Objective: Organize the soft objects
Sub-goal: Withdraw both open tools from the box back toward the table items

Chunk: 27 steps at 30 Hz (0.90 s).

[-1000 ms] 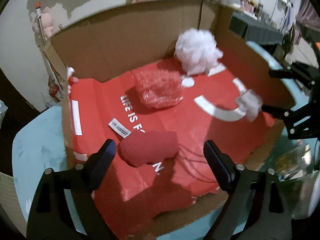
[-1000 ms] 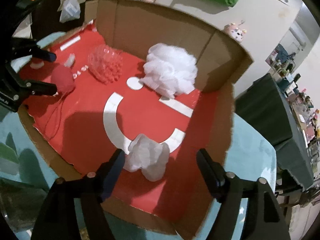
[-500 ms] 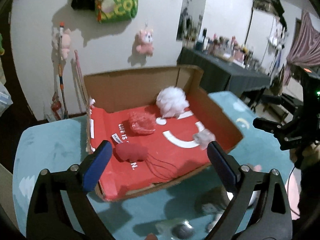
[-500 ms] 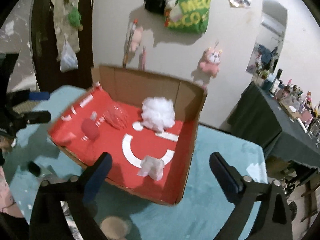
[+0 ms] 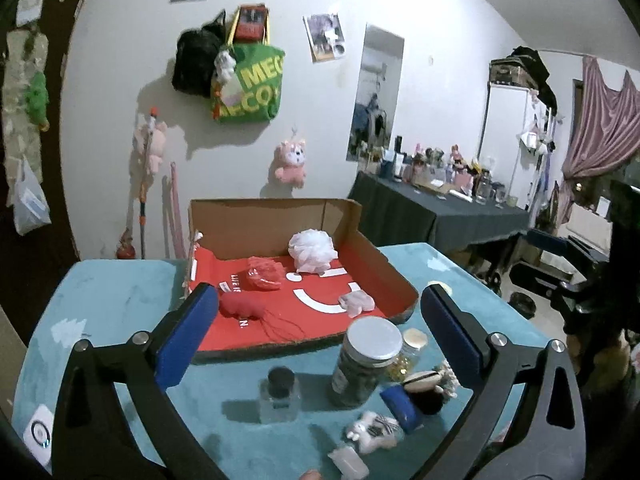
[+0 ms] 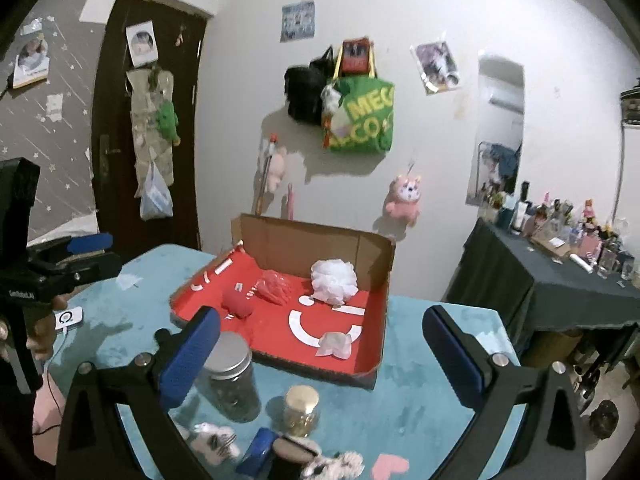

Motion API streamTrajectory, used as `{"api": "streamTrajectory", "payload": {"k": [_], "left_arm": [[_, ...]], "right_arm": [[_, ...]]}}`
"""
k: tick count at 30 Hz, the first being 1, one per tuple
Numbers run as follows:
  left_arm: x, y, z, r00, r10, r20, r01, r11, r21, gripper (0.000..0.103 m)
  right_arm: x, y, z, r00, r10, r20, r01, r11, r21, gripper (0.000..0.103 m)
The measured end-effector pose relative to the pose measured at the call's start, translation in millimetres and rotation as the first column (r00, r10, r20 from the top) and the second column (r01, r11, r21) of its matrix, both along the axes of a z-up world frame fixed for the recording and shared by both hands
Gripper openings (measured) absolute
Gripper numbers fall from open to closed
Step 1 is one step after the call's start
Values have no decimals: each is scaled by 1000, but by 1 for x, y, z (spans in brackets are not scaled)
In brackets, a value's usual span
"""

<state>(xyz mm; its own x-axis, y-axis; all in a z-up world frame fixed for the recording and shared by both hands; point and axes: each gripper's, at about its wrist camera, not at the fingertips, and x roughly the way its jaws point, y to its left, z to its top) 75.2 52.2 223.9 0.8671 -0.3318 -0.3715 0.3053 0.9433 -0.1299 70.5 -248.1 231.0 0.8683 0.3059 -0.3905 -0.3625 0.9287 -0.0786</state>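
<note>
A cardboard box with a red lining stands on the teal table. In it lie a white mesh puff, a red mesh puff, a dark red soft lump and a small white cloth. My left gripper is open and empty, held back above the table's near side. My right gripper is open and empty, also back from the box.
In front of the box stand a tall jar with a metal lid, a small gold-lid jar, a square glass bottle, a blue item and small plush toys. A dark table with bottles stands right.
Both grippers have pulled up and back from inside the box, leaving the red lump and white cloth lying there. The table's front clutter has come into view.
</note>
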Motion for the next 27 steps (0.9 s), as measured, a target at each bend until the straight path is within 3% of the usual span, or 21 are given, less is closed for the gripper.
{"api": "streamTrajectory", "payload": {"k": [6,14,20,27], "left_arm": [[-53,-19,-19,996,50,78,-53,998,40,103],[-92,-32,-57,988,110,113,-116,992,53,103],[-98,-35,-84,987,139,80,-144,987,64,103],[-90,-38,-118,987,159,-7,-158,984,78,103]], "right_arm": [[-50,-3,-18,997,-46,54,45,999,21,103],[-84,-5,-59,991,-113,64,112,993,28,103],[-94,-4,-91,988,-136,67,133,990,48,103],[-85,-8,-123,989,-151,-3,150,986,65,103]]}}
